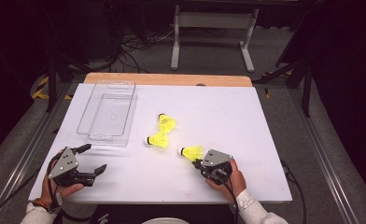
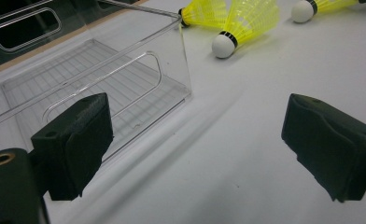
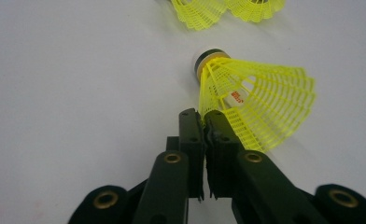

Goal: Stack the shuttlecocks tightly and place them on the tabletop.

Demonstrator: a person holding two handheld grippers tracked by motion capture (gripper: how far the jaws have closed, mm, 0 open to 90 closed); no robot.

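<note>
Shuttlecock (image 3: pixel 253 100), yellow with a white cork, lies on the white surface (image 1: pixel 246 121) well right of the clear bin (image 1: pixel 107 113); my right gripper (image 3: pixel 203 116) has its fingers pinched together on the rim of its skirt. Two more shuttlecocks (image 1: pixel 161 132) lie touching each other between it and the bin. My left gripper (image 1: pixel 95 158) sits just below the bin's near end, fingers (image 2: pixel 76 142) spread wide, nothing between them.

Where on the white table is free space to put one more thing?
Free: the right part of the white table, and the near strip between both grippers. Crowded: the middle, around two yellow plastic shuttlecocks beside the clear plastic bin.
</note>
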